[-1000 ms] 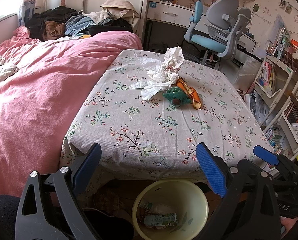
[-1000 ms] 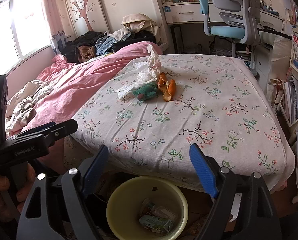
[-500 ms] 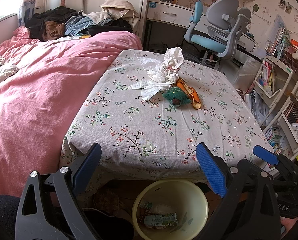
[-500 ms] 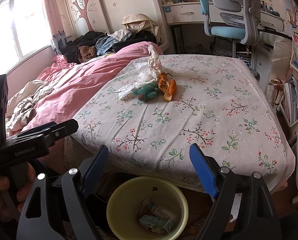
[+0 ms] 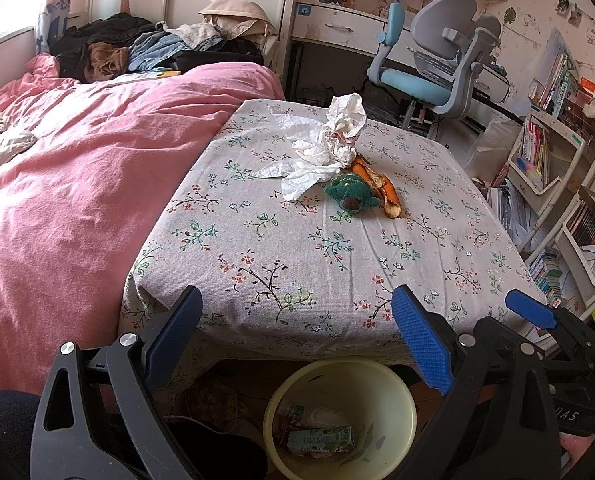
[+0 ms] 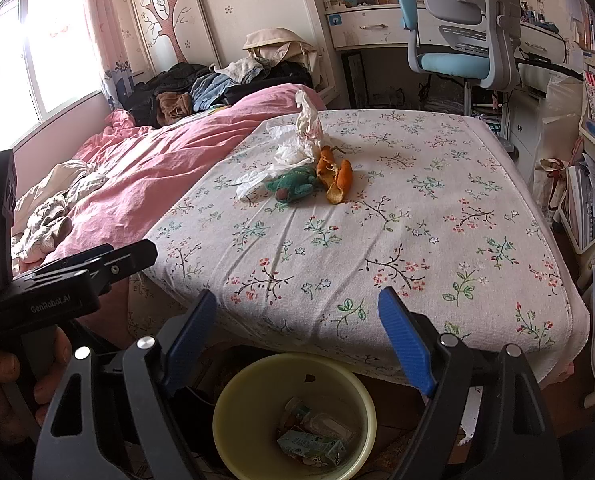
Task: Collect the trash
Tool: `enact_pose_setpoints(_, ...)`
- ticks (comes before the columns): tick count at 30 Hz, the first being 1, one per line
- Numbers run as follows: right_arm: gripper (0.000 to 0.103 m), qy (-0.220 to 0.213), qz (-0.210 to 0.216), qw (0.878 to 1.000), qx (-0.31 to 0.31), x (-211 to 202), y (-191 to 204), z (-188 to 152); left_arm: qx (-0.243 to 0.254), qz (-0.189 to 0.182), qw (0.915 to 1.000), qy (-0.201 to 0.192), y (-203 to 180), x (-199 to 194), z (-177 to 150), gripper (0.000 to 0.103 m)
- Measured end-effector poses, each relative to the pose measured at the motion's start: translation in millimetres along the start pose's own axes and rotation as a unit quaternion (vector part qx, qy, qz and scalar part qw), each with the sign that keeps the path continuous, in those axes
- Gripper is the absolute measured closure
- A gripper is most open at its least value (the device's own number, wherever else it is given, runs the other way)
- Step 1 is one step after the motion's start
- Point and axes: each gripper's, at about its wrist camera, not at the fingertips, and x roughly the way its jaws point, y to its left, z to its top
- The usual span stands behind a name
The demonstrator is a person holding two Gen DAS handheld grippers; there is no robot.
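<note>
In the left wrist view, the left gripper is seen at the bottom of the frame with its jaws spread wide; nothing is held between them and nothing is touched. Between the jaws, the near edge of the bench, covered by a floral cloth, is framed, and below it, at lower centre, a yellow bin is seen on the floor with a green carton and other scraps inside. The trash lies well beyond the jaws, at the upper centre of the frame: crumpled white tissue, just right of it and below a green plush toy, and touching that on its right an orange peel. A pink bed fills the left of the frame. One blue pad of the other tool is seen at the lower right.

In the right wrist view, a hand gripping the left tool is seen at the lower left. The right gripper is likewise shown at the bottom with jaws wide apart, empty and clear of the cloth. The bin sits below, between the jaws. The tissue, toy and peel are grouped far ahead, upper centre, slightly left of the midline.
</note>
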Motion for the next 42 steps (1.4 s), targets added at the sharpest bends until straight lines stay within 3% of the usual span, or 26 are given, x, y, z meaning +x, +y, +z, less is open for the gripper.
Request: enact_pose_setpoints(42, 0.023, -0.001, 0.000, 1.000, -0.001, -0.3, 2.6, -0.3, 0.000, 0.000, 1.0000, 0.000, 1.2, 0.3, -0.3, 0.011)
